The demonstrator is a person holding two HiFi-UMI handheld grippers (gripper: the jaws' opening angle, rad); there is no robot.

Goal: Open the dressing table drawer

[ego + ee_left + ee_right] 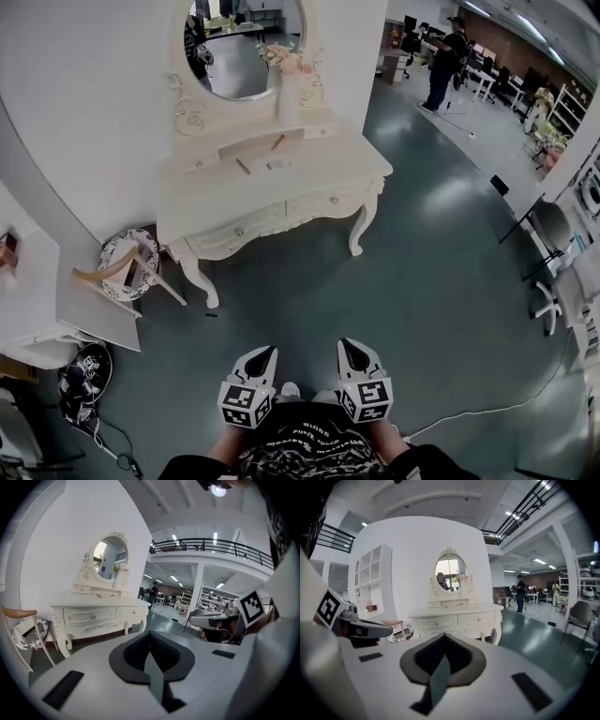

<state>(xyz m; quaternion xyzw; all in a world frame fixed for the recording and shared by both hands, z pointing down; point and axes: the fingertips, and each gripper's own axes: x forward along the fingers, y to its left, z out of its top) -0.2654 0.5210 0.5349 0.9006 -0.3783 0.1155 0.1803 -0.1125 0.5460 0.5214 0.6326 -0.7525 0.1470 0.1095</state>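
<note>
- While the dressing table (309, 164) stands against the white wall, well apart from both grippers, its two front drawers (323, 202) are judged fully shut, so the task is not yet begun.
- The left gripper (265, 356) and the right gripper (349, 352) are held low and near the body, each with its jaws pressed together on nothing.
- A drawer knob (479, 619) could not be taken by jaws kept together. They would have to be spread first, or the knob would only be pushed at.
- The knobs are seen to be small and rounded, so a slip is to be feared if one is pinched shallowly or pulled at a slant.
- The wooden chair (127, 272) just beside the table's left leg could be struck if the approach is made too far to that side.
- The vase (289, 94) on the counter might be shaken or tipped by a jerked pull.
</note>
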